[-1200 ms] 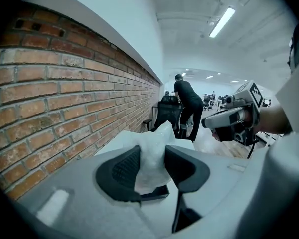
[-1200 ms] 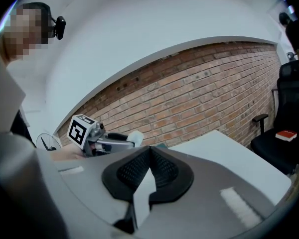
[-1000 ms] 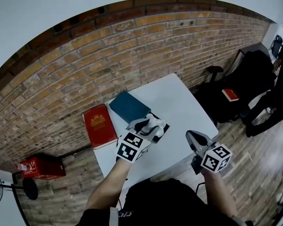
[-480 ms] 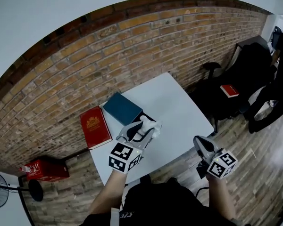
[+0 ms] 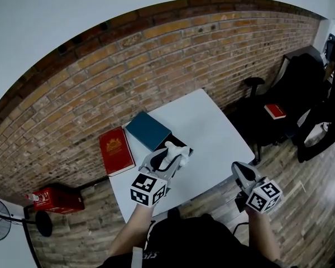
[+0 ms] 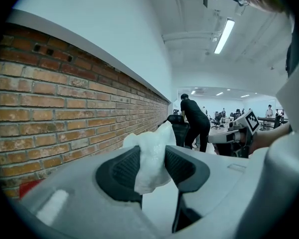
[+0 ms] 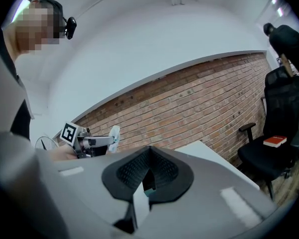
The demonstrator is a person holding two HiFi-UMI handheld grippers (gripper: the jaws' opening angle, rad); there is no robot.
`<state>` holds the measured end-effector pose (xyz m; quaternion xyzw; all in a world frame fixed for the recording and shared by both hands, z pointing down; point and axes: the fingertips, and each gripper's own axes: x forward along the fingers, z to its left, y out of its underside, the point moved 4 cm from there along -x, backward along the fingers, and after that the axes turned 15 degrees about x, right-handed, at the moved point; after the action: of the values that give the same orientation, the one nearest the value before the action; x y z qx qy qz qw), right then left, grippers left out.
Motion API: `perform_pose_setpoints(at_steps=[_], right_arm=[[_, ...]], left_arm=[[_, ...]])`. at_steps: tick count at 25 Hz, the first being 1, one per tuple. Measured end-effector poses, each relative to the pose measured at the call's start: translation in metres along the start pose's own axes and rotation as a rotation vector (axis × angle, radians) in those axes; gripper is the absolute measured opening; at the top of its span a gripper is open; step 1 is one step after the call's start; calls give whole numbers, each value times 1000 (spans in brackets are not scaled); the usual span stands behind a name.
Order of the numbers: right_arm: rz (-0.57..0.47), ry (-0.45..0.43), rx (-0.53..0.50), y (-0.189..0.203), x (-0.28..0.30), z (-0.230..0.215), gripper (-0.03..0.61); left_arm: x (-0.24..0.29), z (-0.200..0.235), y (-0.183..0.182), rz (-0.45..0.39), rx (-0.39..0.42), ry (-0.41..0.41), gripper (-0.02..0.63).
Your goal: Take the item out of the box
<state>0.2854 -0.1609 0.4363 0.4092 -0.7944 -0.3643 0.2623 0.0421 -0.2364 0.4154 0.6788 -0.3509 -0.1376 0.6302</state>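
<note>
My left gripper (image 5: 166,159) (image 6: 153,166) is shut on a white wrapped item (image 5: 174,149) (image 6: 150,156), held in the air just above the open black box (image 5: 186,148) on the white table (image 5: 212,127). The item's crumpled top sticks up past the pads. A teal lid (image 5: 149,130) lies behind the box. My right gripper (image 5: 243,175) (image 7: 149,156) hovers off the table's front right corner, its pads meeting at the tips with nothing between them. From the right gripper view, the left gripper (image 7: 97,139) and the white item (image 7: 113,133) show at the left.
A red box (image 5: 116,149) lies at the table's left end. The brick wall (image 5: 156,66) runs close behind the table. Black office chairs stand at the right, one with a red book (image 5: 274,111). A red case (image 5: 58,199) and a fan (image 5: 0,222) are on the floor at the left.
The left gripper has lifted the white item higher above the black box and nearer to me. The right gripper has drawn away to the right, off the table's corner.
</note>
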Motion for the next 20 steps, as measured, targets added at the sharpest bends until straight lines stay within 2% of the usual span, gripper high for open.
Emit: perform_pose_setpoints(at_steps=[7, 14, 20], right_arm=[[-29, -20, -34, -5, 2, 9, -2], [12, -53, -126, 5, 7, 25, -2], [-8, -34, -120, 5, 10, 22, -2]], left_arm=[[-8, 1, 8, -13, -41, -33, 161], [-9, 2, 11, -6, -53, -26, 161], [-8, 6, 9, 2, -42, -21, 161]])
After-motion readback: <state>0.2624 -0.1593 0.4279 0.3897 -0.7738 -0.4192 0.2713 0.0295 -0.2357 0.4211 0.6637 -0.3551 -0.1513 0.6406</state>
